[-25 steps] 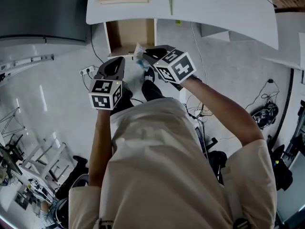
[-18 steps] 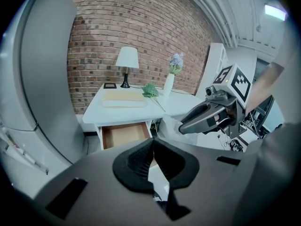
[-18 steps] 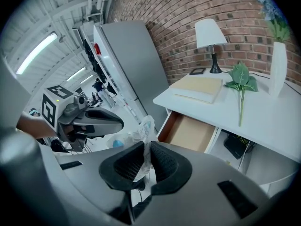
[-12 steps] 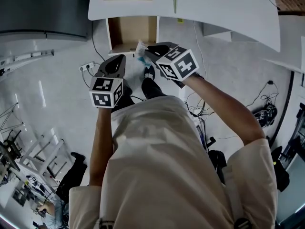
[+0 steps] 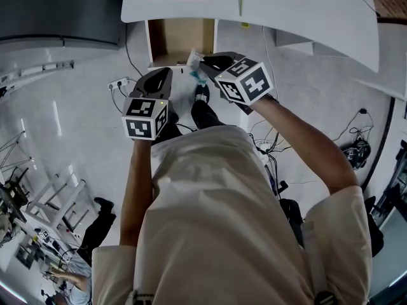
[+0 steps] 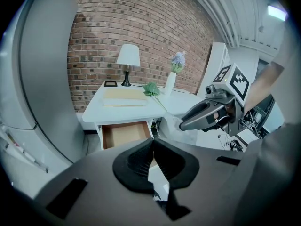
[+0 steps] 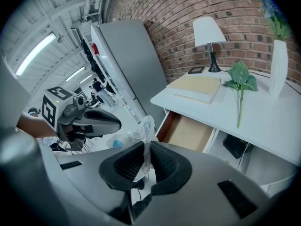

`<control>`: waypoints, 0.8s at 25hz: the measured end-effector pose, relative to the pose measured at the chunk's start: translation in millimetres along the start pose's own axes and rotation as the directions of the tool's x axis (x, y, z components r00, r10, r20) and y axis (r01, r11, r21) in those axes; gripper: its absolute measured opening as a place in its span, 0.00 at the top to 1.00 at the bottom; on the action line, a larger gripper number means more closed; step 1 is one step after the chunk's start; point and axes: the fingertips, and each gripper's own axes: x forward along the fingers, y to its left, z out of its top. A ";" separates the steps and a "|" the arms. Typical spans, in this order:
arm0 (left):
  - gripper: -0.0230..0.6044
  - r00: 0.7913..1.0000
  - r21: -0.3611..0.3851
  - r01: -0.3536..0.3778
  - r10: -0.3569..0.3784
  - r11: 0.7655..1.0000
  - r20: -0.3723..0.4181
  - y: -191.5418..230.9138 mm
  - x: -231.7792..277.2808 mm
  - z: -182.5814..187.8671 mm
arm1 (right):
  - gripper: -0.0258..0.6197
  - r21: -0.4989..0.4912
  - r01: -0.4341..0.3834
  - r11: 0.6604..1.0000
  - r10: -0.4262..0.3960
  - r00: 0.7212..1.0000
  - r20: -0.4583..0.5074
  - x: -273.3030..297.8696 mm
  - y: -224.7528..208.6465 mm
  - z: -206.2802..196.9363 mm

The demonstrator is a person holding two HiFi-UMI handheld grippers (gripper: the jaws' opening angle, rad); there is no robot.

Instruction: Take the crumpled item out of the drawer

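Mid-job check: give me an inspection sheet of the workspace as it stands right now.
Surface: white desk; its drawer is pulled open, with nothing seen in the part that shows.
Job's things: crumpled wrapper is out of the drawer, held in the air in front of it.
Clutter: pad, lamp, vase, leafy sprig and small frame on the desk top.
Grippers: right gripper shut on the crumpled wrapper; left gripper shut, with nothing between its jaws.
Cables: loose cables and a power strip on the floor near the desk.
Surroundings: brick wall behind the desk, grey cabinet beside it.
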 end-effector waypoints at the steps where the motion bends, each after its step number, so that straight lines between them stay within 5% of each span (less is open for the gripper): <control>1: 0.94 1.000 -0.001 0.001 -0.001 1.000 0.001 0.2 -0.4 0.9 | 0.86 -0.001 -0.001 1.000 0.001 1.000 -0.001 0.9 1.1 0.5; 20: 0.94 1.000 -0.015 0.002 -0.002 1.000 -0.010 5.6 0.3 -2.2 | 0.86 -0.035 -0.001 0.999 0.000 0.999 -0.033 7.5 -5.0 5.0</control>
